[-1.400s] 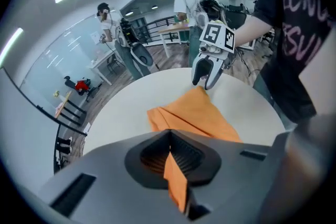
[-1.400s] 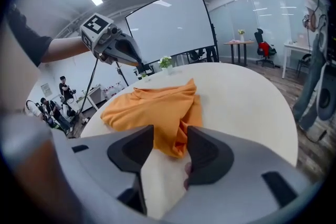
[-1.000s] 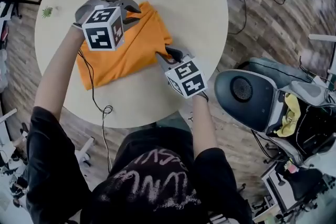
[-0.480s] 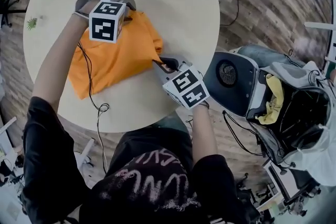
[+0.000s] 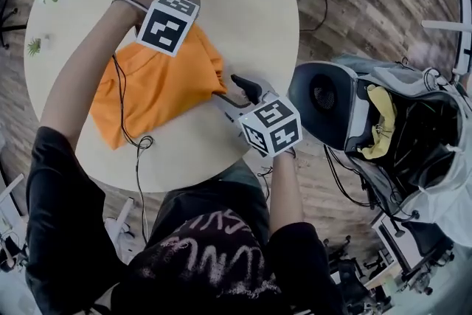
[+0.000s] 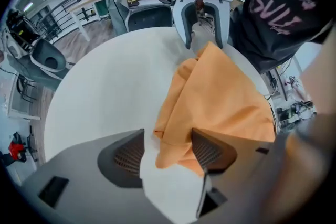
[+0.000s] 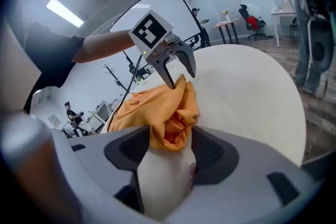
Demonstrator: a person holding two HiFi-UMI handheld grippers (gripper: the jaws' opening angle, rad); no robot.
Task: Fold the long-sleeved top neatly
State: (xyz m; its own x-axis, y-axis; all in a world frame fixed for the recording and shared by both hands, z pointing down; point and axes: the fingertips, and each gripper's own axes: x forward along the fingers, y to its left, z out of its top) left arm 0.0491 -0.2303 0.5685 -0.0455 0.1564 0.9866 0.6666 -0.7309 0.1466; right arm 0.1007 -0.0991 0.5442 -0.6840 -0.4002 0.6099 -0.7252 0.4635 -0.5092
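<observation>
lettering on black shirt below orange top is illegible.

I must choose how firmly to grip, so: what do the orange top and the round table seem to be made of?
Orange top: probably thin, soft matte fabric; it bunches into loose folds.
Round table: smooth, hard, pale beige surface, perhaps laminate or painted wood; no grain shows.

I can read no clear text from here. The person's black shirt carries scrawled pale lettering across the chest, too jagged for me to make out. The two marker cubes bear only black-and-white square patterns, not letters or numbers
</observation>
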